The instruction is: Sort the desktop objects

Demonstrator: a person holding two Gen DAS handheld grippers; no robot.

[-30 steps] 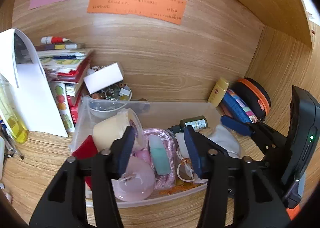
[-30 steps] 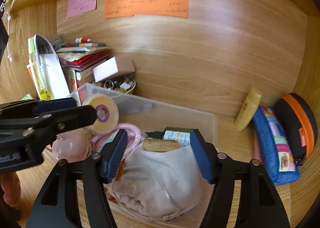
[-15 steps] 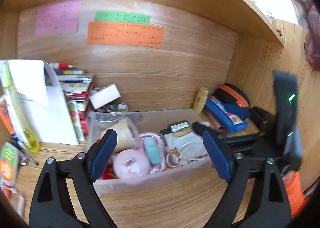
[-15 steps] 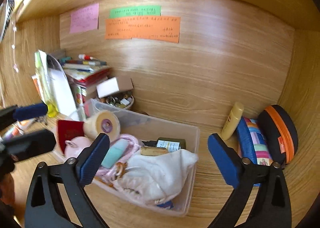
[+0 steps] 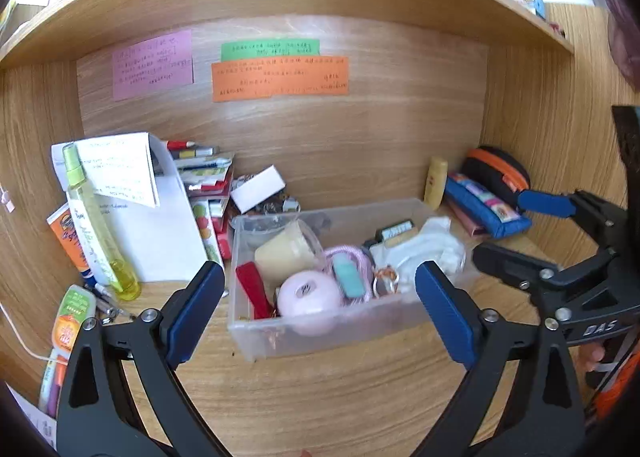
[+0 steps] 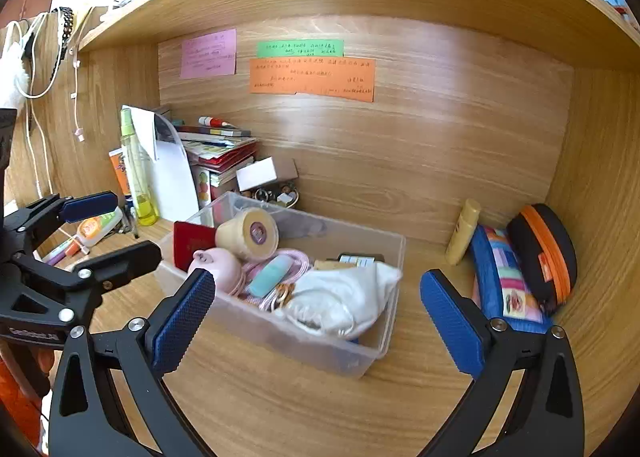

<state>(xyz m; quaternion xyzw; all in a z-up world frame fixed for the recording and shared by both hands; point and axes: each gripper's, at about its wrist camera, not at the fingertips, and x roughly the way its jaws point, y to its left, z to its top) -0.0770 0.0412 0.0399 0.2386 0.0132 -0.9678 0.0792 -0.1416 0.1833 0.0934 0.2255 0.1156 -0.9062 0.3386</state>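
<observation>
The clear bin (image 5: 320,333) of sorted clutter is sitting on the desk (image 5: 340,397) just ahead of both grippers, the left gripper (image 5: 318,301) still opening around nothing, the right gripper (image 6: 316,307) spread wide, seemingly clear of it.

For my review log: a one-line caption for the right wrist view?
Both grippers open, the left gripper opening, before a clear bin of small items.

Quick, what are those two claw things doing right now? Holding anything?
Left gripper: jaws opening, nothing between them.
Right gripper: open, holding nothing.
</observation>
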